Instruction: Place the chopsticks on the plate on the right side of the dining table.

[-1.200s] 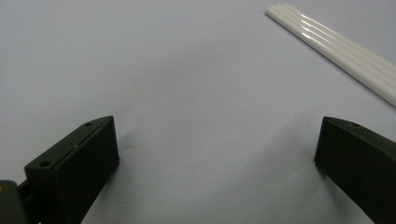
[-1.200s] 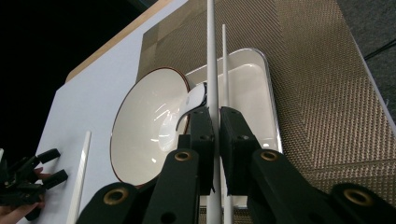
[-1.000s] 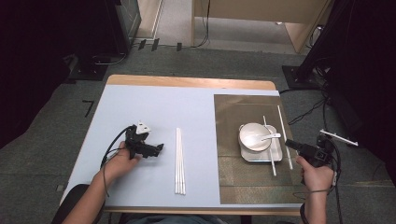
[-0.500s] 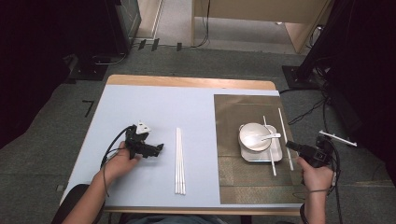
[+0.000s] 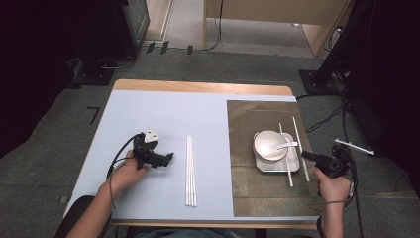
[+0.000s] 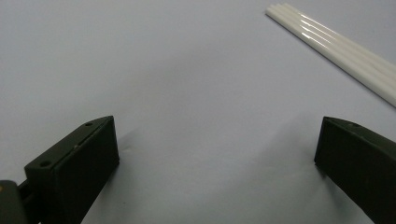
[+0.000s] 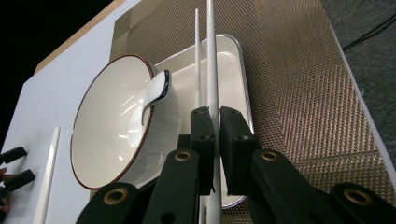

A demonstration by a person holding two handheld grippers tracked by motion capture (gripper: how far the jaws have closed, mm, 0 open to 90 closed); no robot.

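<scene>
My right gripper point(image 5: 303, 154) point(image 7: 214, 112) is shut on a white chopstick point(image 7: 210, 56) that runs along the right edge of a white tray point(image 5: 292, 166). A second chopstick point(image 5: 285, 156) lies across the tray beside it. On the tray stands a white bowl point(image 5: 270, 145) point(image 7: 116, 121) with a white spoon point(image 5: 287, 145) resting in it. My left gripper point(image 5: 168, 157) point(image 6: 217, 121) rests low over the pale blue table point(image 5: 163, 114) with its jaws wide open and nothing between them. Several more white chopsticks point(image 5: 190, 171) point(image 6: 336, 51) lie side by side just to its right.
The tray sits on a brown woven placemat point(image 5: 257, 193) point(image 7: 299, 84) that covers the right side of the table. Dark floor, cables and furniture bases surround the table.
</scene>
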